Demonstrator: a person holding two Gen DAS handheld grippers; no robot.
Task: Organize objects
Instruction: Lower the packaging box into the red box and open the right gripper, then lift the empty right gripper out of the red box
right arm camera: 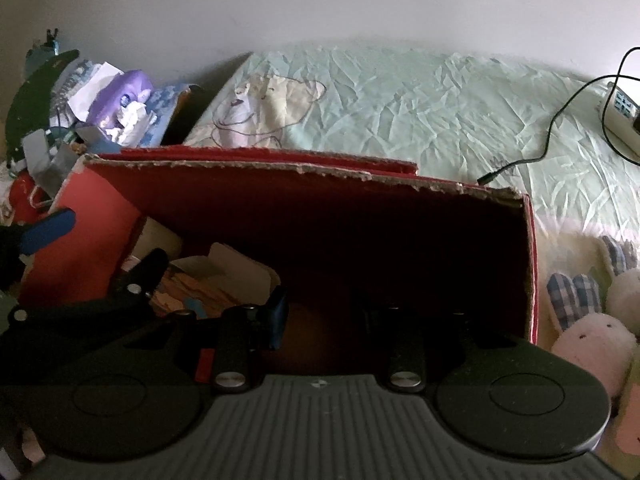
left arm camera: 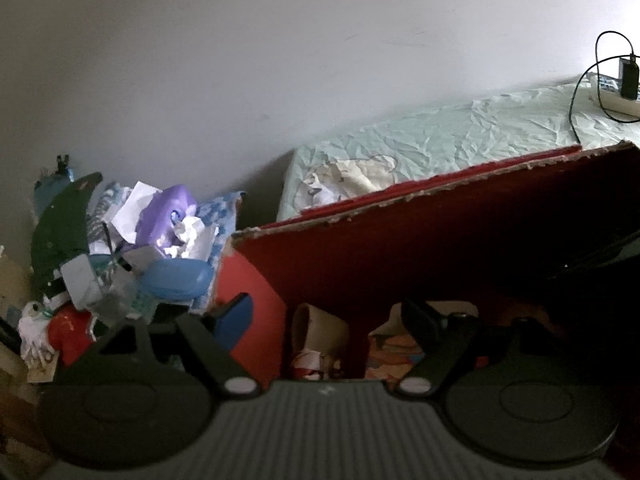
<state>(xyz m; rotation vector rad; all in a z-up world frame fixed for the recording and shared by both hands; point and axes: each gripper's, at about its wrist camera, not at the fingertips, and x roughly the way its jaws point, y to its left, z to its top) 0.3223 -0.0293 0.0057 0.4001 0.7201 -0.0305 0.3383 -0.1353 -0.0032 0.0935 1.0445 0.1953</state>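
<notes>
Left hand-held gripper (left arm camera: 328,312) spread wide, straddling red box (left arm camera: 440,240) wall. Right hand-held gripper (right arm camera: 328,312) released, empty, inside the box on the bed (right arm camera: 400,112).

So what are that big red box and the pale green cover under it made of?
The big red box looks like cardboard with a matte red face: its top edge is torn and ragged, showing pale fibre. The pale green cover seems thin woven fabric, creased all over, with a bear outline on it.
</notes>
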